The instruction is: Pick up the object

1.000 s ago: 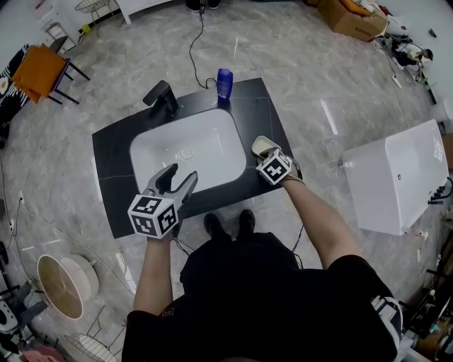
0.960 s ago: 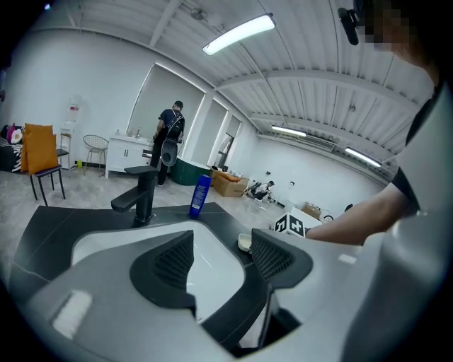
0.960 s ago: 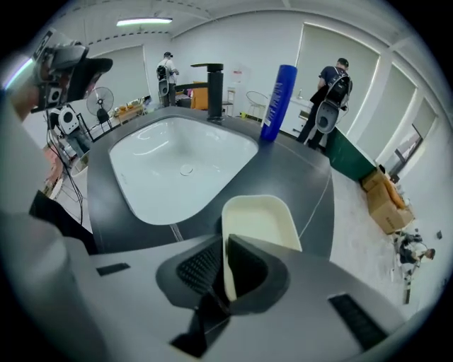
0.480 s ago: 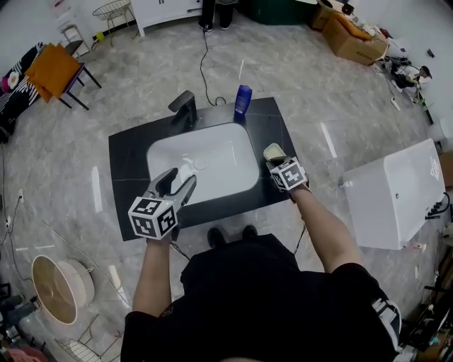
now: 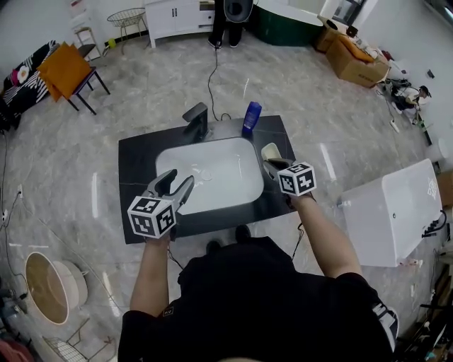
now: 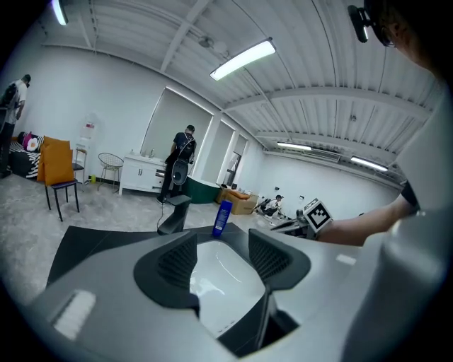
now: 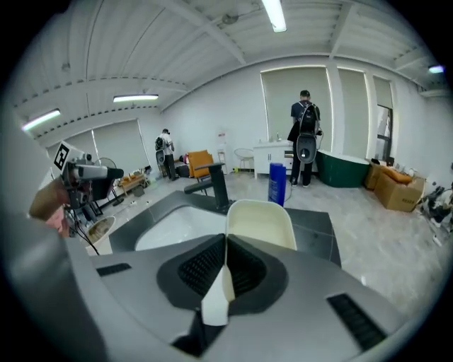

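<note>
A cream cup (image 5: 271, 151) is over the black countertop (image 5: 138, 184), just right of the white basin (image 5: 212, 170). My right gripper (image 5: 272, 166) is shut on its near wall; in the right gripper view the thin rim of the cup (image 7: 260, 223) is pinched between the pads of the right gripper (image 7: 225, 244). My left gripper (image 5: 175, 180) hangs over the basin's front left edge. The jaws of the left gripper (image 6: 223, 247) are closing with nothing between them, only the basin (image 6: 219, 272) below.
A black faucet (image 5: 197, 119) and a blue bottle (image 5: 251, 117) stand at the counter's far edge. A white box-like unit (image 5: 396, 205) lies on the floor to the right, a round basket (image 5: 53, 283) at lower left, and a person (image 5: 232, 14) stands far back.
The head camera has tilted, so the counter sits higher and further right in the picture. The right gripper keeps hold of the cup beside the basin. The left jaws have narrowed slightly.
</note>
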